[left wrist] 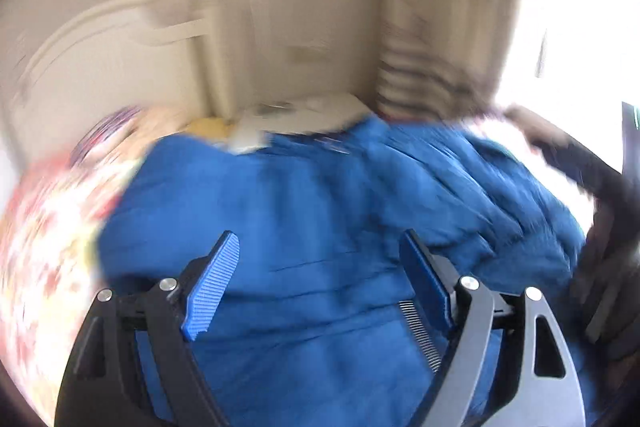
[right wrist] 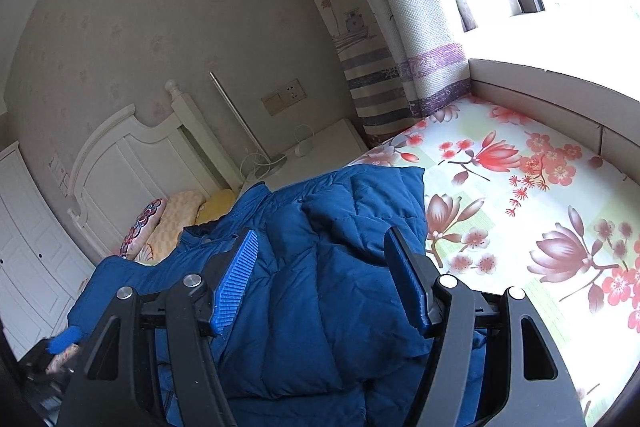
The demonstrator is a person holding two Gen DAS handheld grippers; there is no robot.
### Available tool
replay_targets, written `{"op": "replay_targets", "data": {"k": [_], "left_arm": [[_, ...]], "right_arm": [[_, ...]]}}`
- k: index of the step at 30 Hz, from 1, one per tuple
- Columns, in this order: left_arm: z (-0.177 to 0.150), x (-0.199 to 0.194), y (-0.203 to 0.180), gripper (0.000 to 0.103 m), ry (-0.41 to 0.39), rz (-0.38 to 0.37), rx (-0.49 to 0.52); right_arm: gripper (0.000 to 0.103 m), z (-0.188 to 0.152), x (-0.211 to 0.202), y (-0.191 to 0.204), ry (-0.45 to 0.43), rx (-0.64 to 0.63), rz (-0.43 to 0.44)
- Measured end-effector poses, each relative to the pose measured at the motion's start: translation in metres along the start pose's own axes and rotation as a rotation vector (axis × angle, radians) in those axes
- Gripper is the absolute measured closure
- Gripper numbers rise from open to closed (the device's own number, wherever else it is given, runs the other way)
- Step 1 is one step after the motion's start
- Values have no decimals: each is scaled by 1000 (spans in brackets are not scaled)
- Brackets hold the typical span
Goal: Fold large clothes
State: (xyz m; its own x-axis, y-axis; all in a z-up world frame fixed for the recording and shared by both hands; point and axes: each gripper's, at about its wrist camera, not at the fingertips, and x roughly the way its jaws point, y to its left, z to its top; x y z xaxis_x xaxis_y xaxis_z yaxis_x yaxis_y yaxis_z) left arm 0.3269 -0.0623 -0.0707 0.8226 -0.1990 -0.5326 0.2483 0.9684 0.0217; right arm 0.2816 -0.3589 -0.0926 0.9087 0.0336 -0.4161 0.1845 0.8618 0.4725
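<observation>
Left gripper [left wrist: 320,239]: jaws spread wide, gripping nothing, hovering just above the blue jacket [left wrist: 312,195]. Hard to read much else in that view, blurred all over.

Right gripper [right wrist: 323,234]: jaws parted to a middling width, also gripping nothing, aimed down and forward over the same jacket [right wrist: 340,279].

Placing the jacket, left to right: collar end far left, near the pillows [right wrist: 176,219] below the headboard [right wrist: 128,155]; quilted body bunched in the middle of the bed; one panel apparently already laid over, its straight edge ending on the flowered sheet [right wrist: 520,211], which runs bare to the right.

Judged step: between grasps, with another fold to set up. To do it well:
- Pick an outer edge or hem on each side, not the puffy middle, since thick padding will probably slip out of a shallow pinch.
- Bite deep enough to catch every layer meant to travel.
- Lift both sides level and together, then carry across and lay down flat.
- Press out trapped air before letting go, to stop the padding springing back open.
- Keep clear of the pillows on the left.

Writing and brands: none legible. Wall socket [right wrist: 284,97] unmarked at this size; curtain [right wrist: 424,27] printed with stripes and small boat drawings only; no label visible on the jacket.
</observation>
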Motion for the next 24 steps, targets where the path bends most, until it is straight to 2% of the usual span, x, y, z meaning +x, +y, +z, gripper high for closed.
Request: {"op": "replay_targets", "data": {"k": [2,4,7,10,13,17,20,22,24], "left_arm": [[-14,-14,51,21,-5,88,-185],[-28,-12,94,21,30,125,-368],[-44,2,143,22,116,147,-552],[-56,14,158,22,164,123,-576],[-58,27,146,22,208,114,-508],[-60,33,148,18,246,113,-504],[-63,36,153,17,250,111,-528],[-61,41,152,17,250,115,-528],[-61,43,149,17,246,117,-536]], "right_arm": [[40,-1,1,2,3,-9,-1],[40,-1,3,4,11,-20,-5],[40,-1,4,7,19,-37,-12],[40,-2,8,11,35,-57,-15],[40,-3,13,22,85,-108,-14],[40,-20,8,68,170,-285,99],[40,-42,16,107,279,-437,127],[41,-52,26,121,331,-480,129],[43,-56,36,126,348,-470,134]]}}
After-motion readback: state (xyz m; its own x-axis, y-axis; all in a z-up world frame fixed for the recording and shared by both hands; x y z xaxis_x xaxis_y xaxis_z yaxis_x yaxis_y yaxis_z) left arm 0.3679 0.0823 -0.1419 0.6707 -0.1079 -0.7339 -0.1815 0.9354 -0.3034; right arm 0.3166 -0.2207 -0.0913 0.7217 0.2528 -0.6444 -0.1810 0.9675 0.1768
